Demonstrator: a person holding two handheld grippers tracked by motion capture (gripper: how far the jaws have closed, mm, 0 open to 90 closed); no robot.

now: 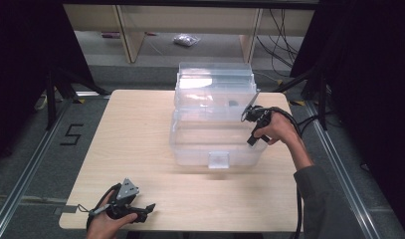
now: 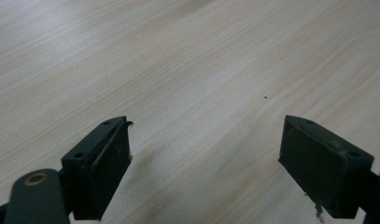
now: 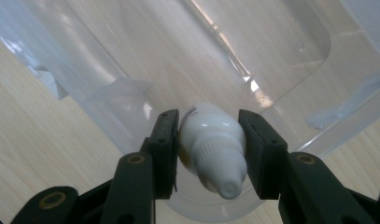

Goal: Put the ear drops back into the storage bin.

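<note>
Held nose-first toward the lens: small white bottle [image 3: 211, 154], ribbed cap nearest, clamped at its shoulders between both jaws of right tool [image 3: 208, 140]. Pressed from either side, pads touching plastic. Behind it, clear bin [image 3: 271, 60] seen from above, its curved wall and floor showing pale wood through. Bottle poised over bin's inside, near a corner; cannot tell whether touching the wall.

Seen from high view: right tool [image 1: 253, 119] at bin's [image 1: 215, 144] right rim, tipped down into it, cable trailing back over the wrist toward a grey sleeve. Lid standing open at the far side, upright. Bin sitting mid-worktop [image 1: 140, 129], toward the far edge, latch facing the person.

Down at the near edge: left tool [image 1: 145, 211] lying low on the worktop, gripped in a hand, grey plate on top, well apart from the bin. Jaws spread wide, nothing between them but bare wood [image 2: 192, 93]; left tool [image 2: 204, 158] pointing along the grain.
</note>
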